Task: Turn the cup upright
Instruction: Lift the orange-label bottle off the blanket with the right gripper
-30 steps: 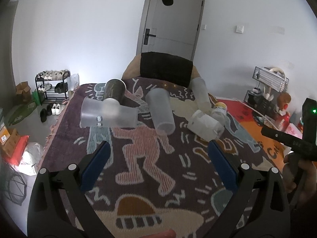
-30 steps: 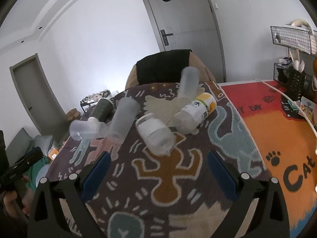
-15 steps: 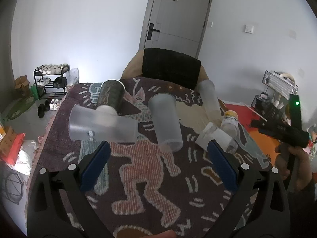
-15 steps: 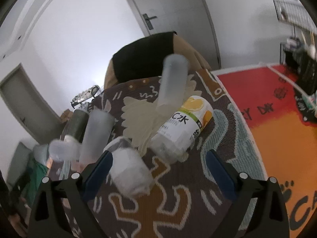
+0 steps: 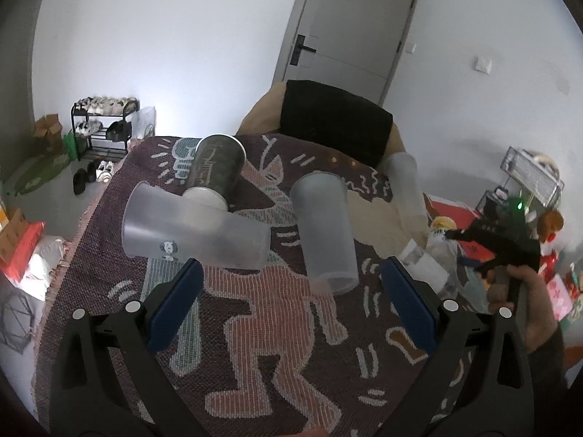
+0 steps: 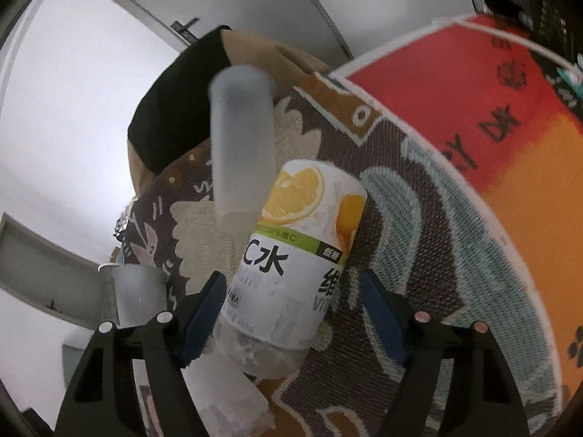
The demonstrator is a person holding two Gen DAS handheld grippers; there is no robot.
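The left gripper (image 5: 291,304) is held wide open over the patterned rug (image 5: 277,360), nothing between its pads. Just beyond, a frosted cup (image 5: 324,231) is seen lying on its side. The right gripper (image 6: 291,315) is spread open around a vitamin-water bottle (image 6: 291,251), pads apart from it.

On the patterned rug (image 5: 277,349), a frosted cup (image 5: 193,229) was laid on its side at the left, with a dark cup (image 5: 215,171) just behind it, touching. Another frosted cup (image 5: 324,233) was laid to their right. Further right, a tall cup (image 6: 240,145) was laid beside and partly behind a labelled bottle (image 6: 291,255).
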